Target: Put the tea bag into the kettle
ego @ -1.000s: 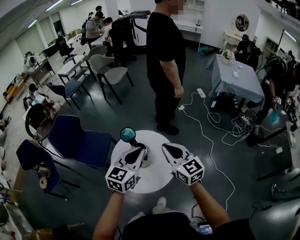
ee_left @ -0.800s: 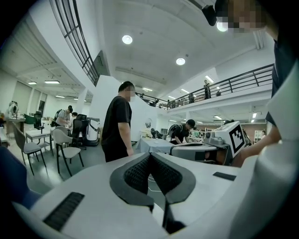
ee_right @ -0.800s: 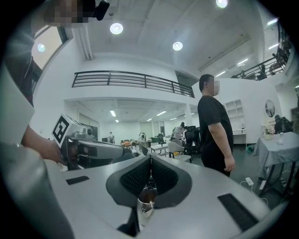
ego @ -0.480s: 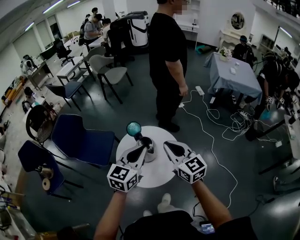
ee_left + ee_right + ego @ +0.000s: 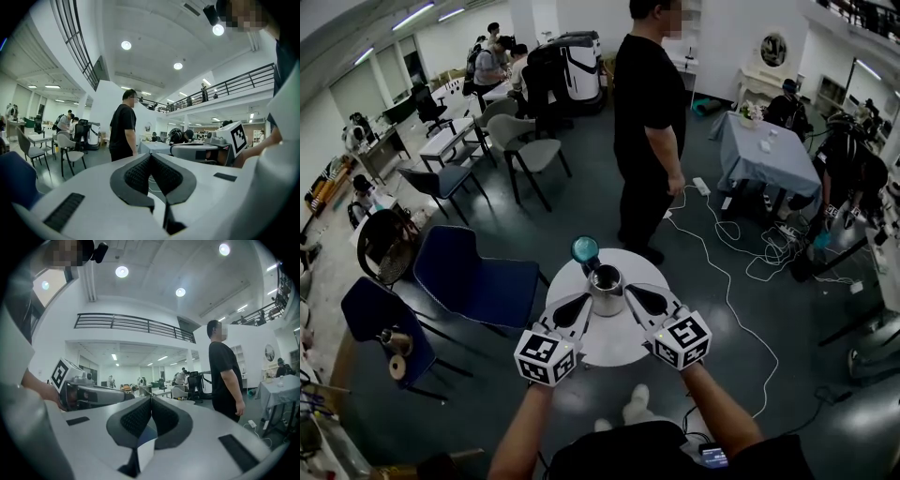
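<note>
With left claw [image 5: 585,302] and right claw [image 5: 629,293] both pinched shut, empty, flanking the kettle [image 5: 606,289] toward the tabletop's [image 5: 609,345] far edge, risks nudging it over. No tea bag in any view; may stall hunting for one.

Kettle [image 5: 607,290] on table [image 5: 606,343], person [image 5: 649,122] behind

A metal kettle [image 5: 607,290] stands on the round white bench [image 5: 609,345], a teal ball [image 5: 585,248] just behind it, flanked by the left gripper [image 5: 581,302] and right gripper [image 5: 632,293].
</note>
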{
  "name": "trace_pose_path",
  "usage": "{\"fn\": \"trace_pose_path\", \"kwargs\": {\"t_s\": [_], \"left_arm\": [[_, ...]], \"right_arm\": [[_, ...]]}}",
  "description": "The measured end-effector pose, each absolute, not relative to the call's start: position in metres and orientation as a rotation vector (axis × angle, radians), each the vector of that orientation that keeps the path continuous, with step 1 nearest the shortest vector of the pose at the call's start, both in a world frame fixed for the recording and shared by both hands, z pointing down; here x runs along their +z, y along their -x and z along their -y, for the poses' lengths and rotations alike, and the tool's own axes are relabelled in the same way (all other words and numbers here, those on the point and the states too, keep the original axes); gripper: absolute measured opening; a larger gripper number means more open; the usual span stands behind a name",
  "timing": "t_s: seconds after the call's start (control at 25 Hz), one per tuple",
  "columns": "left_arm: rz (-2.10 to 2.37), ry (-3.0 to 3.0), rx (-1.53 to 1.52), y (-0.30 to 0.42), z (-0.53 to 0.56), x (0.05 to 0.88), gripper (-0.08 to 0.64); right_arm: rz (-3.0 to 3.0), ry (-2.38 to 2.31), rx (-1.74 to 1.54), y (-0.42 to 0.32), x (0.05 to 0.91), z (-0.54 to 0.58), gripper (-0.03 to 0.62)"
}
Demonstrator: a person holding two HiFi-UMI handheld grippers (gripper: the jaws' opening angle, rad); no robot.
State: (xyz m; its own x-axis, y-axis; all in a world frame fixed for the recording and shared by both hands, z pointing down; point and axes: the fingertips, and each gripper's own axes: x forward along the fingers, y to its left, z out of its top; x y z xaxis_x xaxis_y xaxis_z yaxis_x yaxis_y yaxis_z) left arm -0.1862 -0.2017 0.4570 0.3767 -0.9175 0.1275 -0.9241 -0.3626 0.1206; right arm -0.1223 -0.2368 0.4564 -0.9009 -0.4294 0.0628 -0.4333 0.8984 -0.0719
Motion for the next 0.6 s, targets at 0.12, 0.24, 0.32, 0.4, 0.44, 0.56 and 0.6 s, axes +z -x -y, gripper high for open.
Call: {"fn": "trace_pose_path", "kwargs": {"t_s": [0.12, 0.24, 0.32, 0.4, 0.44, 0.56, 0.6], "left_arm": [[1.659, -2.464, 0.041, 0.188, 0.182, 0.454, 0.015], [1.659, -2.475, 0.038, 0.191, 0.171, 0.451, 0.015], [1.664, -2.476, 0.041, 0.194, 0.164, 0.448, 0.015], [1.671, -2.478, 0.034, 0.196, 0.157, 0.444, 0.015], [1.678, -2.485, 0.042, 0.196, 0.152, 0.441, 0.015], [1.673, -2.534, 0.094, 0.191, 0.137, 0.436, 0.015], [1.664, -2.552, 0.106, 0.187, 0.132, 0.435, 0.015]], "right_arm": [[3.015, -0.695, 0.117, 0.123, 0.451, 0.217, 0.018], [3.021, -0.715, 0.099, 0.124, 0.445, 0.207, 0.018], [3.024, -0.732, 0.090, 0.125, 0.441, 0.201, 0.018], [3.025, -0.747, 0.081, 0.124, 0.436, 0.195, 0.018], [3.027, -0.752, 0.078, 0.124, 0.433, 0.192, 0.018], [3.035, -0.754, 0.073, 0.126, 0.426, 0.178, 0.018], [3.036, -0.750, 0.067, 0.127, 0.424, 0.172, 0.018]]}}
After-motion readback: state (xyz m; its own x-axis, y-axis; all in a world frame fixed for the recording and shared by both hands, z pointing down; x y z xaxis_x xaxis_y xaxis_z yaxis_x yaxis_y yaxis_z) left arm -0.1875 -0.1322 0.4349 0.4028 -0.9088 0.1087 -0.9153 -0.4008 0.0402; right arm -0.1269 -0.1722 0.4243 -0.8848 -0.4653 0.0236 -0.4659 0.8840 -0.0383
